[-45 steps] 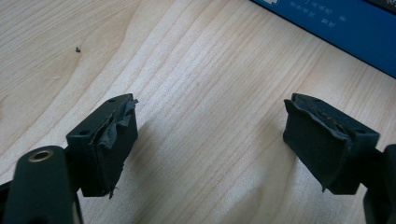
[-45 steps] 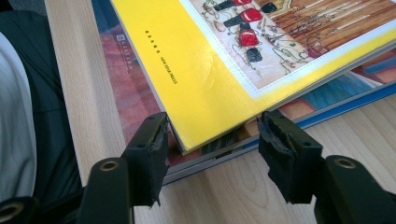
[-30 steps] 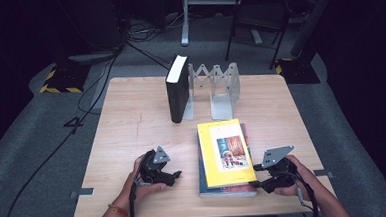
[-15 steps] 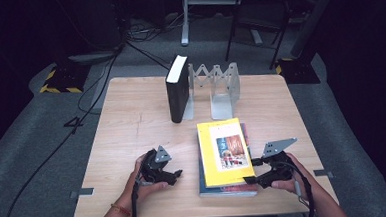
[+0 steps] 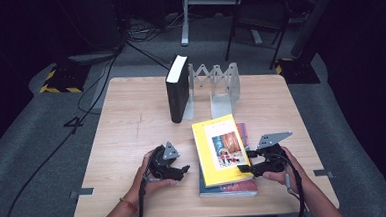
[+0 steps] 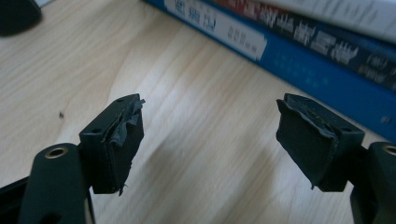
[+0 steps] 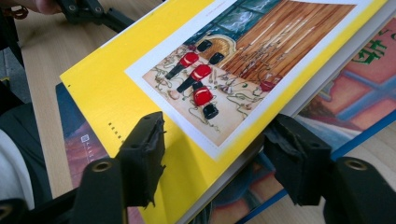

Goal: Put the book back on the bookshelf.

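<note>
yellow book (image 7: 140, 84) lies on top of a blue book (image 5: 230, 186), its near edge lifted between the fingers (image 7: 144, 154) of the right gripper (image 5: 248, 161); one finger over the cover, the other under the edge. jaws have just been closing; whether the pads press yet, cannot tell. left gripper (image 6: 210, 144) released, jaws just narrowed, nothing between them, blue book just beyond its fingertips.

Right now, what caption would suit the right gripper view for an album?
Right tool straddling the edge of a yellow book, its corner lifted off the book below.
</note>
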